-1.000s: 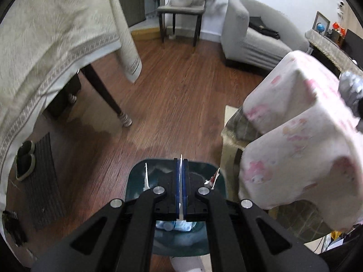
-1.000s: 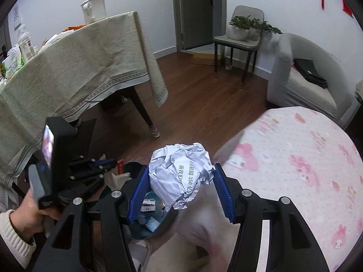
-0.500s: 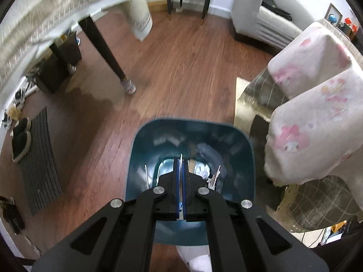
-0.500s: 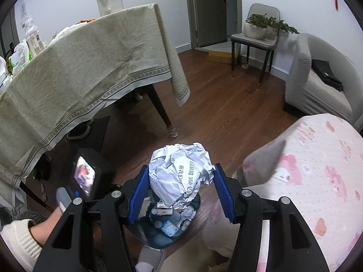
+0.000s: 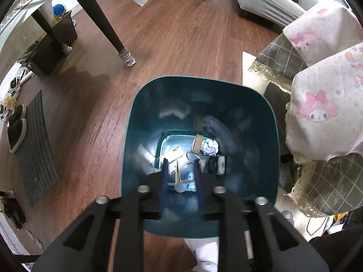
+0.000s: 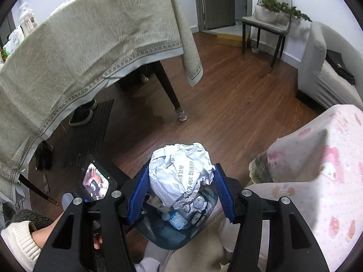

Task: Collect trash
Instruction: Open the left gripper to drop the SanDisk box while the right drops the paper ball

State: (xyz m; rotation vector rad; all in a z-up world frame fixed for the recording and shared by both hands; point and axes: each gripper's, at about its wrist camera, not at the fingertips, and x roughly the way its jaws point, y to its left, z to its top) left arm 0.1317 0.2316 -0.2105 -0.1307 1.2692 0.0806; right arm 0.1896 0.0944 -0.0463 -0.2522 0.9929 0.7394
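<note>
In the left wrist view a teal waste bin [image 5: 199, 86] stands on the wood floor with several scraps, a small paper wad [image 5: 209, 147] and wrappers at its bottom. My left gripper [image 5: 180, 162] points down into its mouth. Its jaws are opening, and a thin white card [image 5: 177, 172] stands loose between them, touched by neither pad. In the right wrist view my right gripper [image 6: 181, 170] is shut on a large crumpled ball of printed paper [image 6: 181, 172], held just above the bin [image 6: 172, 238].
A table leg [image 5: 106, 22] under a hanging cream tablecloth [image 6: 90, 45] stands left of the bin. A pink-patterned cover [image 5: 322, 104] over checked cloth crowds its right side. A dark mat with slippers [image 5: 15, 129] lies far left. A hand in a cream sleeve [image 6: 20, 242] holds the left tool.
My left gripper sank toward the bin's mouth and tipped steeper, and its jaws parted off the thin white card. My right gripper carried the paper ball over the bin.
</note>
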